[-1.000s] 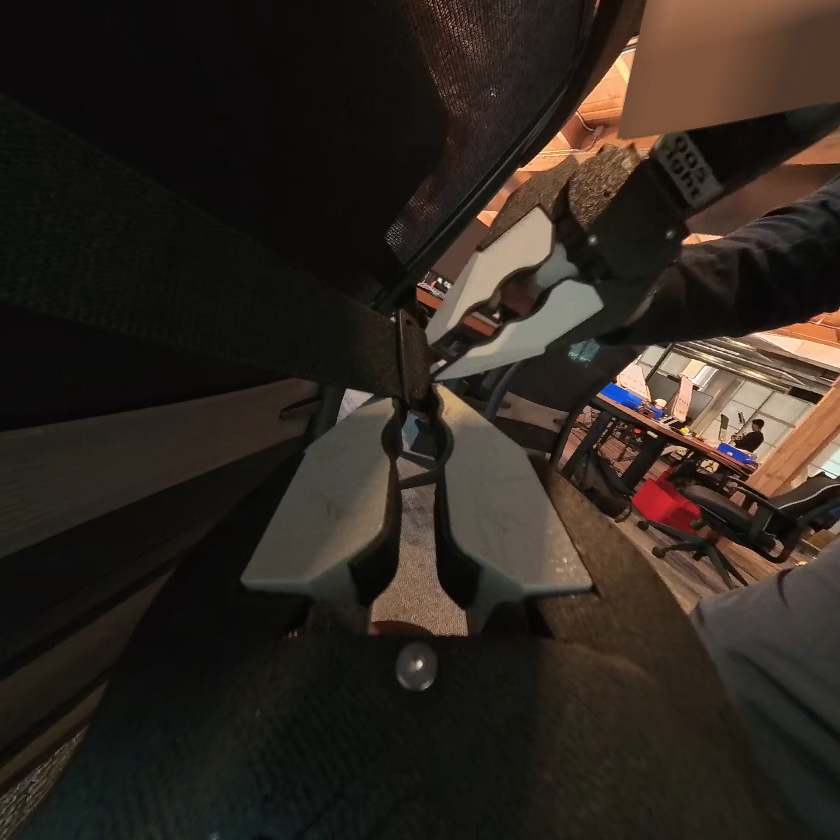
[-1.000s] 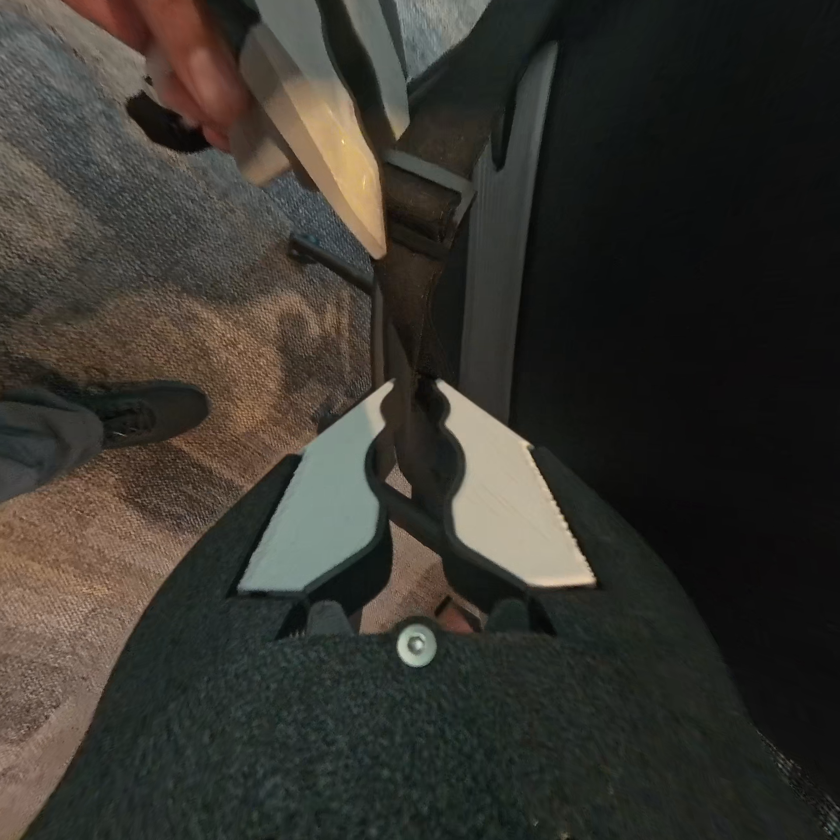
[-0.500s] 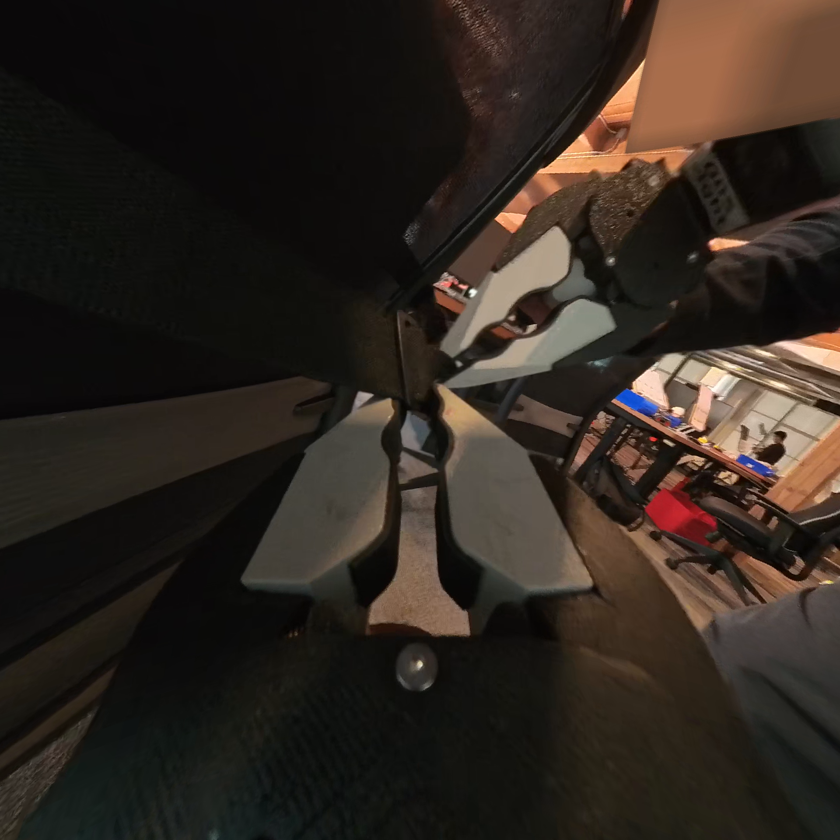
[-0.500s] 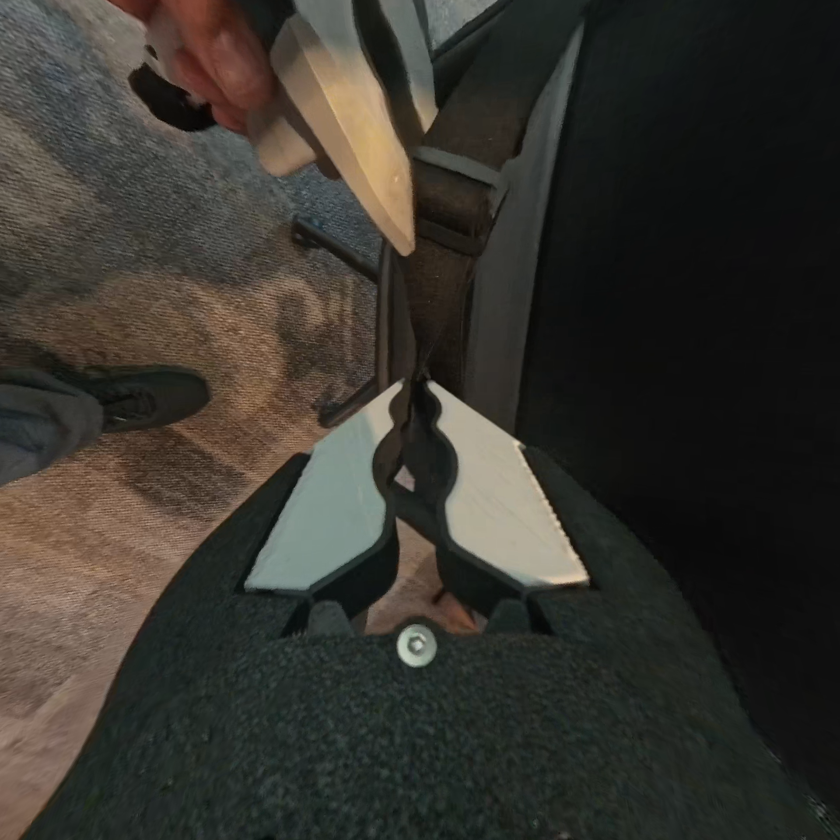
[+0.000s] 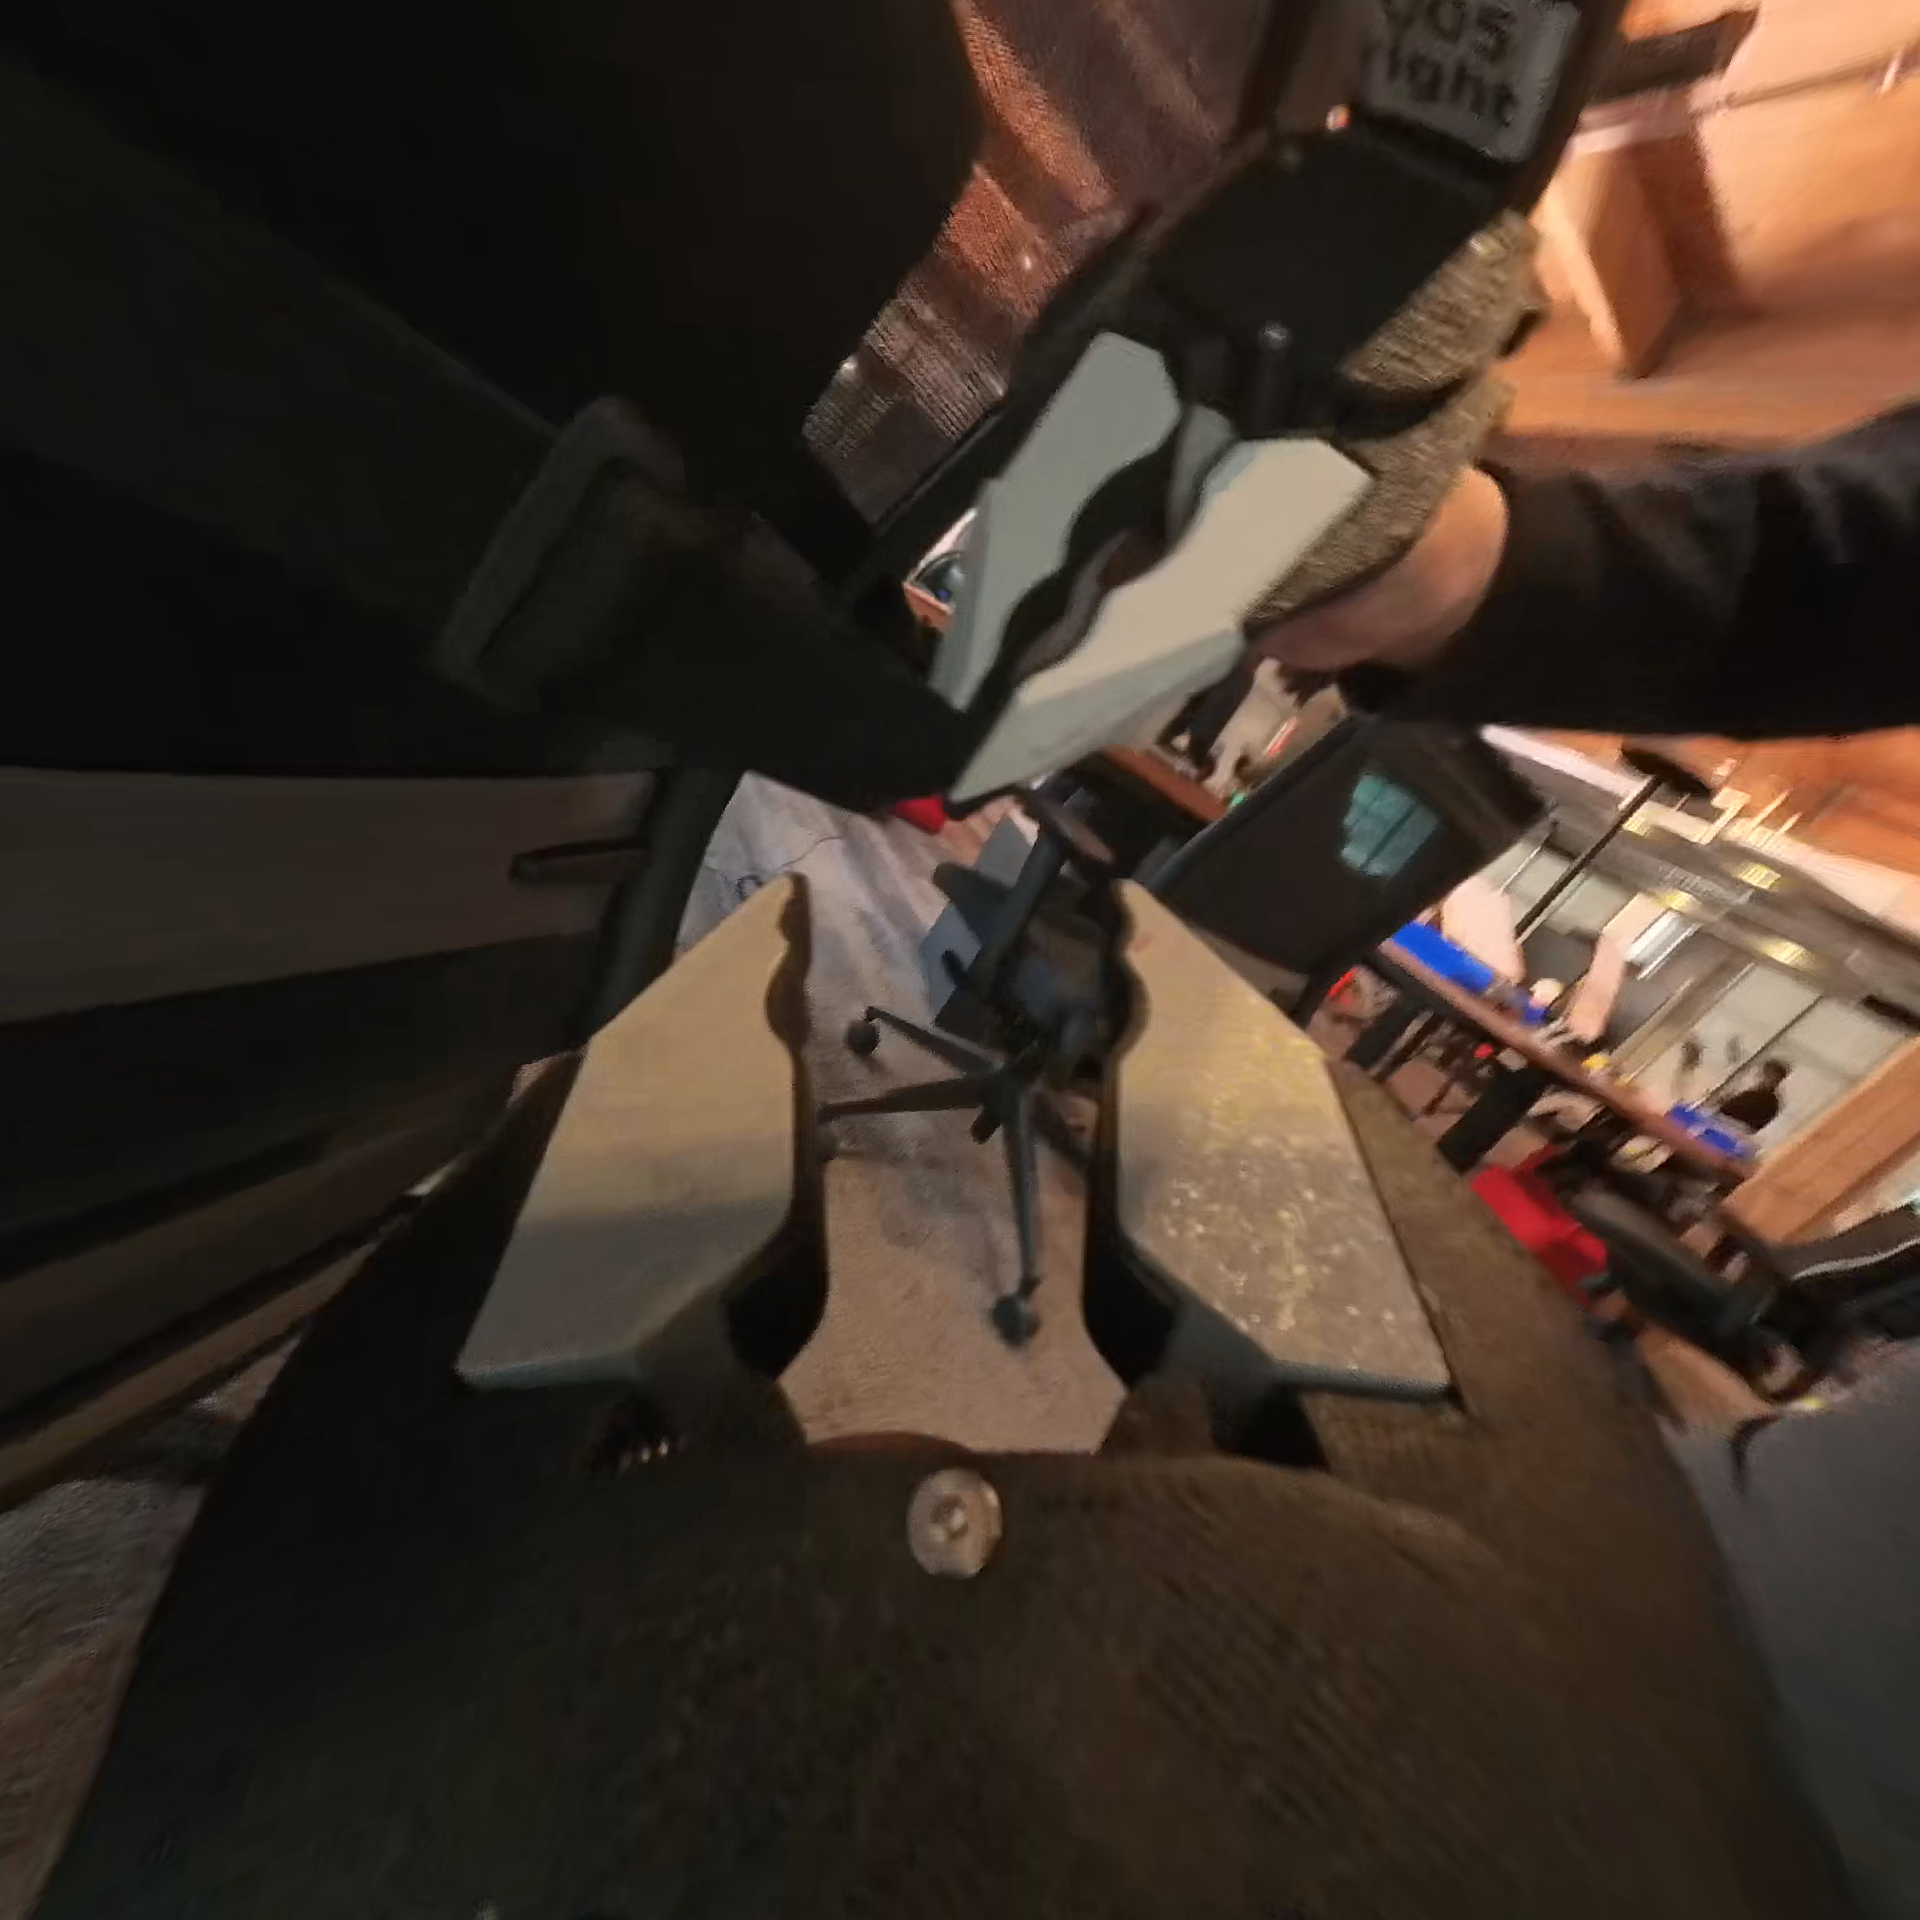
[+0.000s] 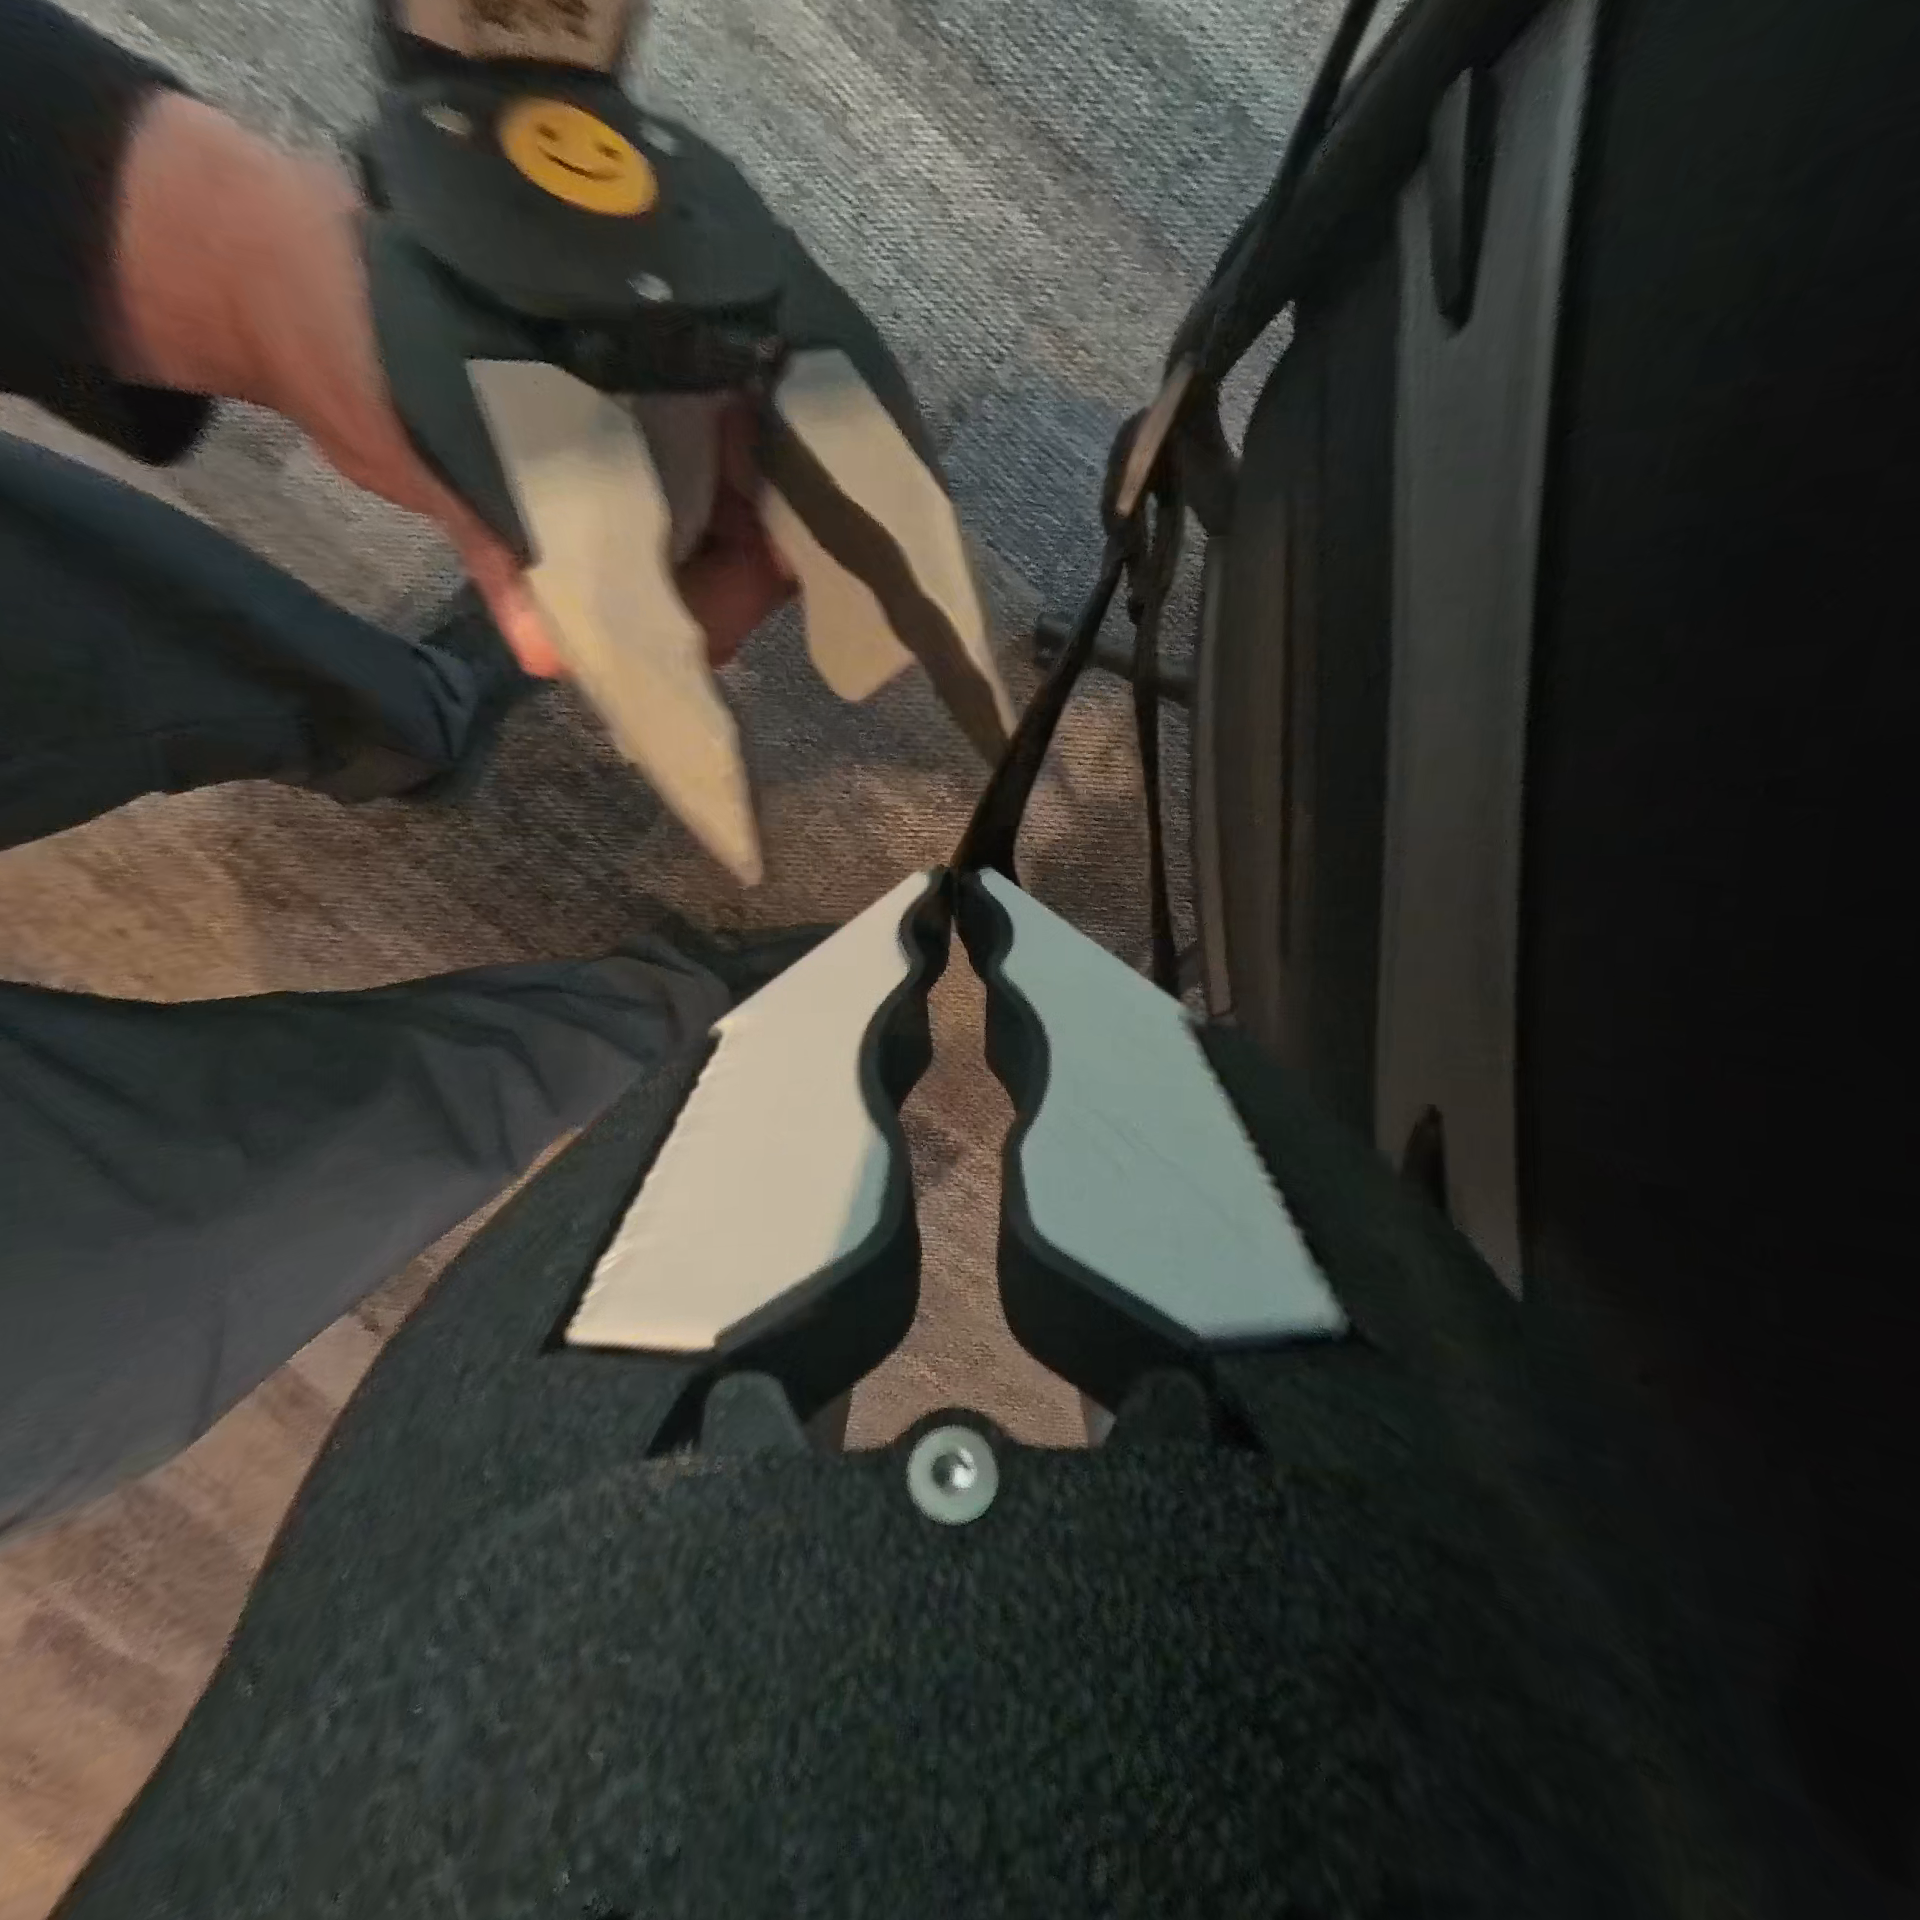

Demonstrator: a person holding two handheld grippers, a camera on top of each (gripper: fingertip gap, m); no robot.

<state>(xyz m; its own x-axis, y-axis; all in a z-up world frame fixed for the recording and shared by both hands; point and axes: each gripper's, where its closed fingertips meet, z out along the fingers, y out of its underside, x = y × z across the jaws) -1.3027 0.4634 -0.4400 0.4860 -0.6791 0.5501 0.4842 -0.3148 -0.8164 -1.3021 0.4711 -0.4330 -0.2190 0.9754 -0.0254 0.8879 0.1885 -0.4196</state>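
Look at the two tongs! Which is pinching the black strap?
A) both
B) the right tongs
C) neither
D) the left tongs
B: the right tongs are shut with the black strap running into their tips, while the left tongs are spread wide apart and hold nothing.
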